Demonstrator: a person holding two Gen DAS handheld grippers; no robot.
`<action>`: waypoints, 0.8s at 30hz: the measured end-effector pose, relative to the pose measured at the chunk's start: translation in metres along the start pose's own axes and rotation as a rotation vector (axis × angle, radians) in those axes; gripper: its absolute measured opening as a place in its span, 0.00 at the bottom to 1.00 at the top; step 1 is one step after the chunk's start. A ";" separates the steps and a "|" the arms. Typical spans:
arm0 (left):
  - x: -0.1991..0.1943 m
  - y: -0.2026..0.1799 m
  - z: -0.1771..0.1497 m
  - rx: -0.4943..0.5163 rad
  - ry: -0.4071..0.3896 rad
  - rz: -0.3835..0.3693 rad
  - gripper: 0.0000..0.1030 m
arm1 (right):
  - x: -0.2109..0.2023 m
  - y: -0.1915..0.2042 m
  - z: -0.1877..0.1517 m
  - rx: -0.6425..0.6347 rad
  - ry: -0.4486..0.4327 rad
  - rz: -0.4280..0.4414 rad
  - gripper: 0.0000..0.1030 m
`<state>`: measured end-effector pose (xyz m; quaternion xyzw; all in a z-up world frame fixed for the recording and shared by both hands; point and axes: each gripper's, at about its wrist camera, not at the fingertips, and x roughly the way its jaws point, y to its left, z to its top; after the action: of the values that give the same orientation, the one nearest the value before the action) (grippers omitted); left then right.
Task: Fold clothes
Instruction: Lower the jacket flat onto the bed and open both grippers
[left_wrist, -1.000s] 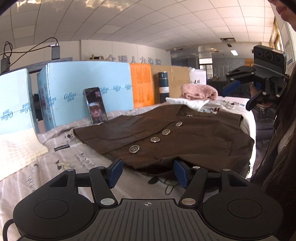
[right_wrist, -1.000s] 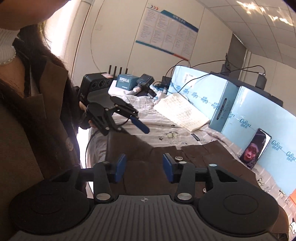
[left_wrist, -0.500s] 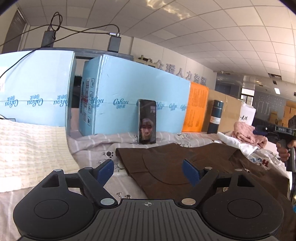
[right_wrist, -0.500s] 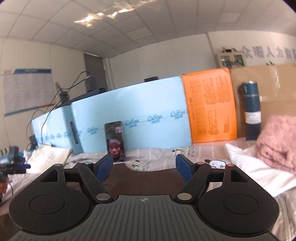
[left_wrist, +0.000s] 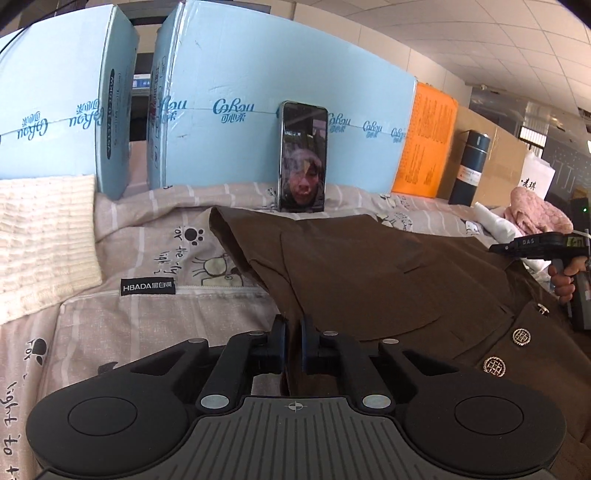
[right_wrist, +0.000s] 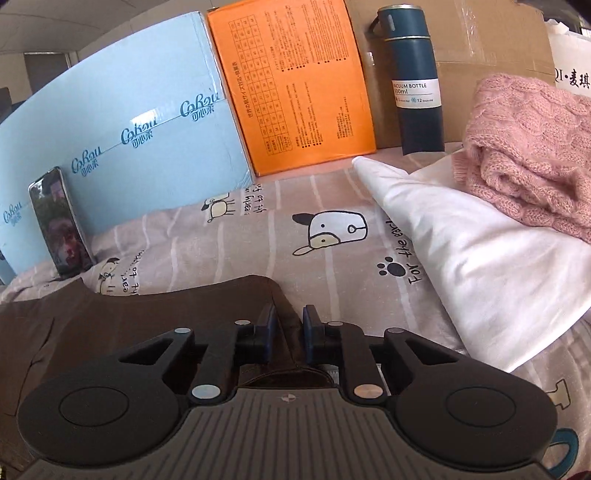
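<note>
Brown jacket (left_wrist: 369, 273) lies flat, metal buttons (left_wrist: 521, 336) showing.

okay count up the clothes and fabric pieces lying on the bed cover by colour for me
Brown: 1, the jacket
Pink: 1, the knitted sweater
White: 1, the folded garment
Cream: 1, the knit piece
Total: 4

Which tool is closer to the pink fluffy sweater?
The right one. The right tool pinches the brown jacket edge just beside the white cloth under the pink sweater. The left tool grips the jacket's far side, well away.
</note>
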<state>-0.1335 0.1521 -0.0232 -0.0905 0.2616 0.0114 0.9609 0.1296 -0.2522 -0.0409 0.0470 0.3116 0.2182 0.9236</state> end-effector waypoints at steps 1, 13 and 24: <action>-0.001 0.000 0.000 -0.004 0.000 -0.004 0.06 | 0.000 0.003 0.002 -0.029 -0.011 -0.013 0.05; -0.009 0.000 -0.006 0.031 0.021 0.092 0.35 | -0.031 0.006 0.014 -0.075 -0.123 -0.033 0.35; -0.057 -0.012 -0.036 -0.079 0.022 -0.071 0.40 | -0.136 0.053 -0.045 -0.143 -0.124 0.310 0.69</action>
<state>-0.2000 0.1356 -0.0233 -0.1378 0.2682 -0.0134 0.9534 -0.0137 -0.2658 0.0108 0.0420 0.2267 0.3764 0.8973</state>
